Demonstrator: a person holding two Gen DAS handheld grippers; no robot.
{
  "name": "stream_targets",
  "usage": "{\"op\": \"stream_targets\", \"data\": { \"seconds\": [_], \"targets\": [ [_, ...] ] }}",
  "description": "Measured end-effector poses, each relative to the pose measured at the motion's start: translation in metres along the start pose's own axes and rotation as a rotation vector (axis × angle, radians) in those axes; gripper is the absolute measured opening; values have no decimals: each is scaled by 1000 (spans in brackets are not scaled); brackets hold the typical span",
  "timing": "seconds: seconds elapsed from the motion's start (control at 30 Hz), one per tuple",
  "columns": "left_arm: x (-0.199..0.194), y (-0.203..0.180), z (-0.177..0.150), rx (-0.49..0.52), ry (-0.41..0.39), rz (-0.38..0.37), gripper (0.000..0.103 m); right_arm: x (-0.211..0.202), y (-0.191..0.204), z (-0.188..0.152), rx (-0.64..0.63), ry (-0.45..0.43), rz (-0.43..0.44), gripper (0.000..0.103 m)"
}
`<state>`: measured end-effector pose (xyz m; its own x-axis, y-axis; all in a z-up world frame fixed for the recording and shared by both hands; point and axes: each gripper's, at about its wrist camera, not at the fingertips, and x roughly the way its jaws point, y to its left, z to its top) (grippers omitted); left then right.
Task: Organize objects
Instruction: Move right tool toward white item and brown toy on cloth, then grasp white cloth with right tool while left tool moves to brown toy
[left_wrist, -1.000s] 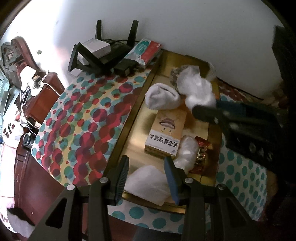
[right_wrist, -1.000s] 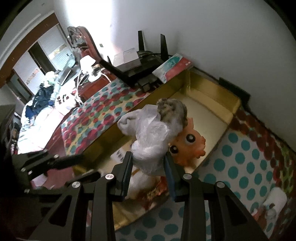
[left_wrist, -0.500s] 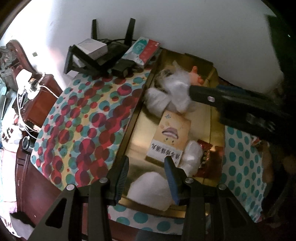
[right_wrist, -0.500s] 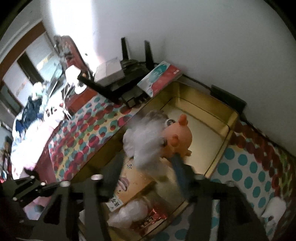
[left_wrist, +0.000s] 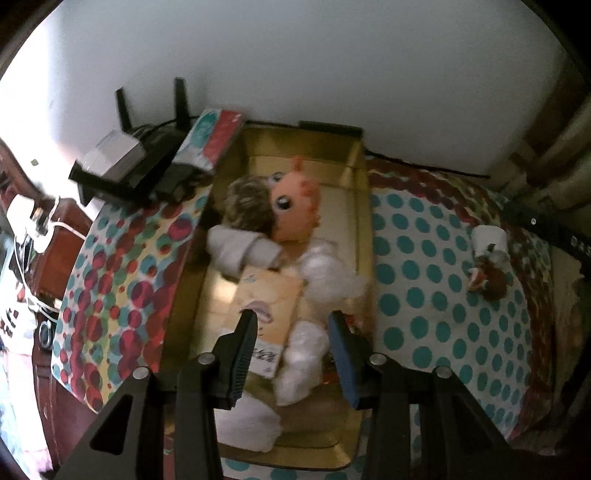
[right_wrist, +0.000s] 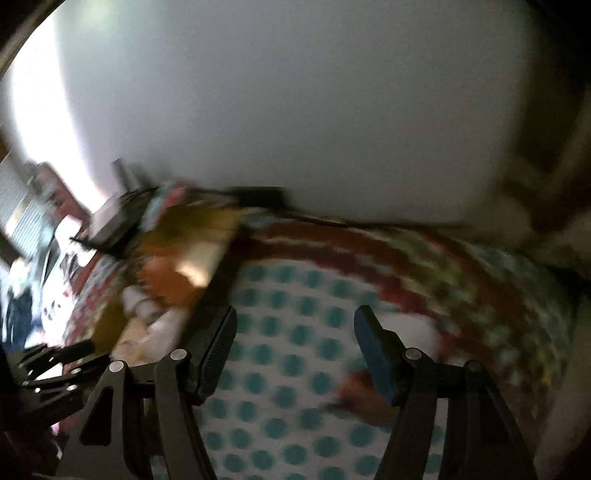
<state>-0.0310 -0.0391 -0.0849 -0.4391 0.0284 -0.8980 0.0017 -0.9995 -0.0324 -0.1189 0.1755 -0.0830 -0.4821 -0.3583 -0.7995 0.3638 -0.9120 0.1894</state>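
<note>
The left gripper (left_wrist: 291, 334) hangs over the near half of the gold tray (left_wrist: 360, 206), its fingers spread apart and gripping nothing; between them shows a white plastic-wrapped bundle (left_wrist: 301, 360) and the near end of a tan box (left_wrist: 264, 314). The box lies flat with its long axis running near to far, black printed characters at its near edge too blurred to read. Beyond it, three more white wrapped bundles can be counted: one at the near edge (left_wrist: 245, 424), one to the right (left_wrist: 327, 269), and a rolled one to the left (left_wrist: 240, 251) lying crosswise. At the far end sit an orange toy (left_wrist: 295, 210), facing up, and a brown furry thing (left_wrist: 247, 208) touching its left side. The tray's long axis runs toward the wall.

The right gripper (right_wrist: 295, 350) is open too, holding nothing, above the teal-dotted cloth (right_wrist: 288, 332); this view is heavily smeared. On the cloth, well right of the tray, lie a white roll (left_wrist: 489, 240) and a small brown object (left_wrist: 487, 280). Left of the tray's far corner stand a black router (left_wrist: 147, 147) and a teal-and-red packet (left_wrist: 210, 138).
</note>
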Motion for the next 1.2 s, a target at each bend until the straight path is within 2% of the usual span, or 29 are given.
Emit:
{"op": "stream_targets", "data": {
  "seconds": [0.13, 0.3, 0.5, 0.63, 0.83, 1.2],
  "targets": [
    [-1, -16, 2, 30, -5, 8, 41, -2, -50, -6, 107, 4, -52, 64],
    [0, -29, 1, 49, 0, 14, 41, 5, -83, -10, 172, 20, -74, 64],
    [-1, -39, -1, 63, 1, 32, 41, 23, -93, -17, 188, 69, -51, 62],
    [-2, -44, -1, 69, -2, 46, 41, 33, -95, -20, 192, 79, -38, 57],
    [-2, -49, -3, 71, 3, 51, 41, 44, -90, -21, 167, 92, -7, 57],
    [2, -56, -3, 80, 13, 53, 41, 60, -86, -21, 148, 128, -44, 60]
  ]
}}
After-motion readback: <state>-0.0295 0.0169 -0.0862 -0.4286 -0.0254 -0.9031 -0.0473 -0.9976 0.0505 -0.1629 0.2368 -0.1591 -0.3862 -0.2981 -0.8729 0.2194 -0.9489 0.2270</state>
